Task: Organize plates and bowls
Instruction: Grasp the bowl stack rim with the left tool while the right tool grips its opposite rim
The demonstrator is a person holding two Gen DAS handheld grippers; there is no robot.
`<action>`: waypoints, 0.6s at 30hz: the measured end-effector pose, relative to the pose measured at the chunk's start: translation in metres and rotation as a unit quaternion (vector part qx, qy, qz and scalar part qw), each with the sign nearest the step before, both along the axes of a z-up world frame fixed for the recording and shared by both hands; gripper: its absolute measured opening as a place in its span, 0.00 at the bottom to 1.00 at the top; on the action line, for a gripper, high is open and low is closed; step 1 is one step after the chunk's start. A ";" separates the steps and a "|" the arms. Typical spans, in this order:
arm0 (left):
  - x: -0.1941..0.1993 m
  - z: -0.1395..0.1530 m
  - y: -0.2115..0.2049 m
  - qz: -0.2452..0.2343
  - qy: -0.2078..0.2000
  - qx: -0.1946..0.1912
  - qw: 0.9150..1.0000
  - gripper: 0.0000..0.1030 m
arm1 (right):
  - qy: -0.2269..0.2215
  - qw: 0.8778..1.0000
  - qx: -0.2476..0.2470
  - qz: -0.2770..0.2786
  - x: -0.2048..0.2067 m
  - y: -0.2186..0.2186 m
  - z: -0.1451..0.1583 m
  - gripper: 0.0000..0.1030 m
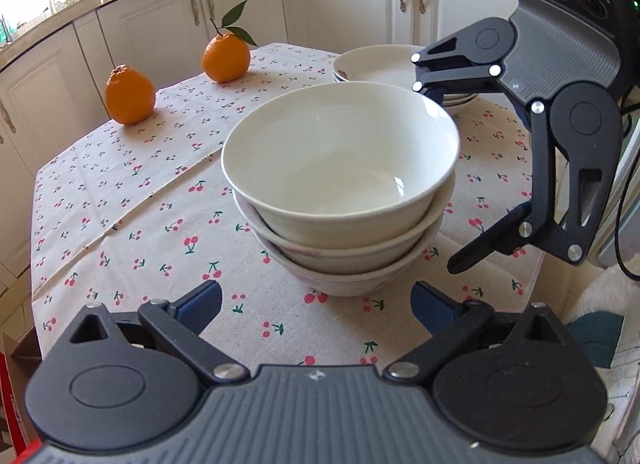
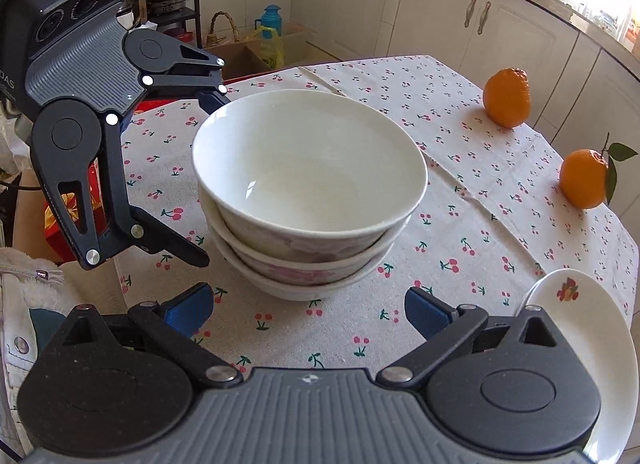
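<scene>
Left wrist view has the left claw spread wide, nothing pinched, with the stack of three bowls sitting on the cherry-print tablecloth just ahead of its blue pads. The right claw (seen side-on here) is gaping too, straddling the stack's right side, probably not touching. A pile of plates lies beyond it, and two oranges sit far off left of the claw.
</scene>
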State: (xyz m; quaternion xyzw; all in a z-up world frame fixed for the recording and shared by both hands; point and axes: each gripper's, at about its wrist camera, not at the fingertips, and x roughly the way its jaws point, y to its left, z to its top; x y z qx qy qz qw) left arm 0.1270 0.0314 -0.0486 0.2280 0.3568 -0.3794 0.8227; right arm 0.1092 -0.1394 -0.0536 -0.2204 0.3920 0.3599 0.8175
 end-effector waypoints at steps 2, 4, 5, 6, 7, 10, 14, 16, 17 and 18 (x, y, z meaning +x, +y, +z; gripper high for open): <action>0.005 -0.001 0.000 -0.014 0.006 0.003 1.000 0.95 | 0.004 1.000 -0.001 0.010 0.005 0.003 -0.001 1.00; 0.009 0.000 0.001 -0.031 0.019 0.001 0.999 0.95 | 0.007 1.000 -0.002 0.025 0.009 0.005 -0.001 1.00; 0.011 0.000 0.001 -0.043 0.023 -0.001 0.999 0.95 | 0.007 0.999 -0.004 0.033 0.011 0.006 -0.001 1.00; 0.013 0.001 0.001 -0.054 0.025 -0.001 0.998 0.95 | 0.007 0.999 -0.006 0.041 0.013 0.006 -0.001 1.00; 0.014 0.001 0.001 -0.065 0.024 0.000 0.998 0.94 | 0.007 0.999 -0.008 0.048 0.015 0.006 0.000 1.00; 0.019 0.003 0.000 -0.096 0.026 -0.002 0.995 0.91 | 0.014 0.998 -0.009 0.063 0.021 0.005 0.001 1.00; 0.029 0.001 -0.001 -0.116 0.040 -0.008 0.992 0.89 | 0.022 0.996 -0.012 0.082 0.027 0.005 0.000 0.99; 0.033 0.000 -0.001 -0.121 0.052 -0.011 0.991 0.89 | 0.025 0.996 -0.011 0.086 0.030 0.005 -0.001 0.99; 0.033 0.000 -0.001 -0.124 0.055 -0.013 0.991 0.88 | 0.027 0.996 -0.009 0.087 0.031 0.004 0.000 0.98; 0.034 -0.001 -0.001 -0.128 0.059 -0.015 0.990 0.87 | 0.033 0.995 -0.005 0.092 0.032 0.004 0.001 0.97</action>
